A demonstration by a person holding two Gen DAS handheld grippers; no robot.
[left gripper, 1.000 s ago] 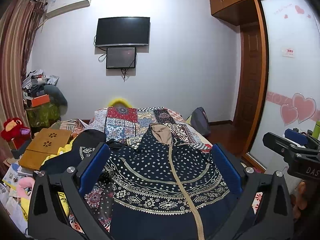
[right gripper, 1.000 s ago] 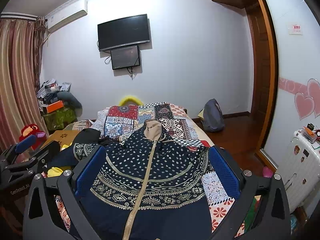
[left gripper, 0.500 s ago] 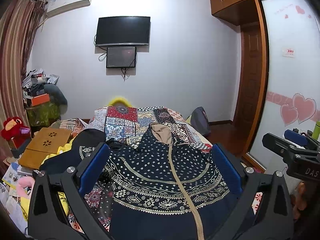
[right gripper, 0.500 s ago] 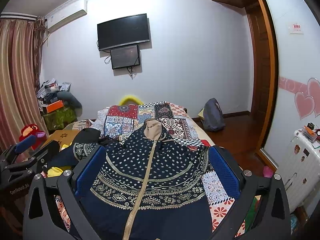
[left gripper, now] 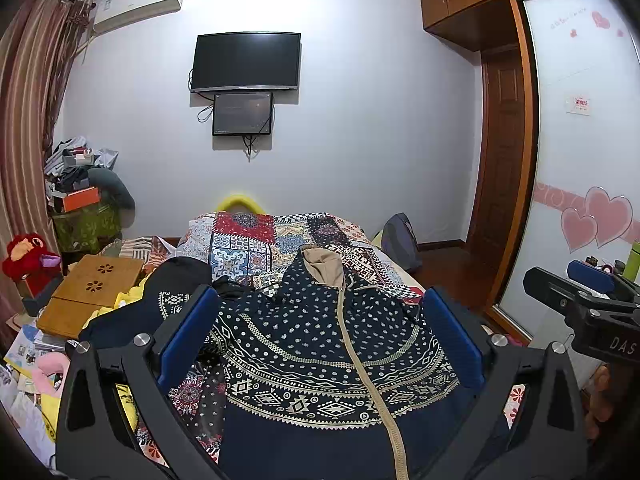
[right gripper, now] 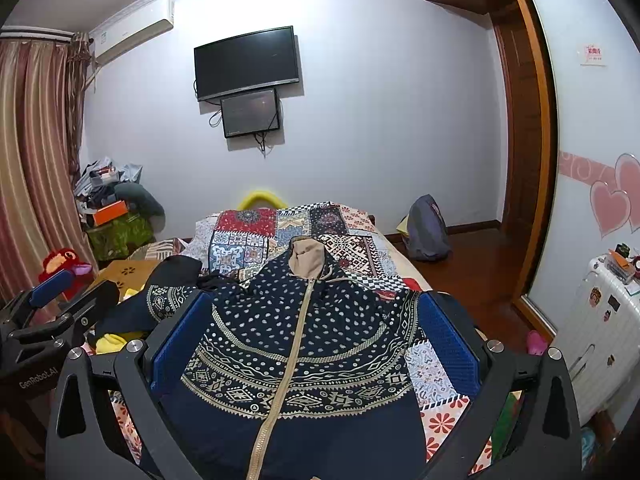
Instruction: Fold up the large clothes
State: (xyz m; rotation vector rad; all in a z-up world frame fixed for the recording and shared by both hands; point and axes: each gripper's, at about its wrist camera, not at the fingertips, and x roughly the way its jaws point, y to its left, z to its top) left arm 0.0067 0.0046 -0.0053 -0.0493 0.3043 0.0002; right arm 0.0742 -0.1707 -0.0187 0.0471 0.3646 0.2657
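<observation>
**Both grippers held wide above the spread hooded jacket**

Left wrist view. Left gripper (left gripper: 320,340) fills the lower frame, jaws spread wide, blue pads (left gripper: 188,334) at either side with nothing between them but the cloth seen beyond. Whether the pads touch the cloth cannot be told. Hooded jacket (left gripper: 320,344) lies front-up across the centre and lower centre of the frame: navy, pale dots above, bands of geometric pattern below, tan zipper (left gripper: 360,364) closed and running from the tan-lined hood (left gripper: 322,266) down to the bottom edge. One sleeve (left gripper: 160,300) trails toward the left of the frame. The jacket rests on a patchwork bedspread (left gripper: 256,240), hood end nearest the far wall. Right gripper (left gripper: 584,300) shows at the right edge, jaws parted, holding nothing.

Right wrist view. Right gripper (right gripper: 316,340) likewise wide apart in the lower frame, jacket (right gripper: 304,340) centred between its fingers, zipper (right gripper: 292,344) slanting to lower left. Left gripper (right gripper: 60,300) visible at the left edge, apart from the jacket body and near the sleeve (right gripper: 160,300).

Surroundings. Wall television (left gripper: 246,62) upper centre, a smaller screen (left gripper: 243,114) directly under it. Air conditioner (left gripper: 138,2) upper left. Wooden lap table (left gripper: 94,294) at left beside the bed. Red plush toy (left gripper: 24,256) at far left edge. Backpack (right gripper: 426,228) on the floor right of the bed. White suitcase (right gripper: 596,344) at right edge.
</observation>
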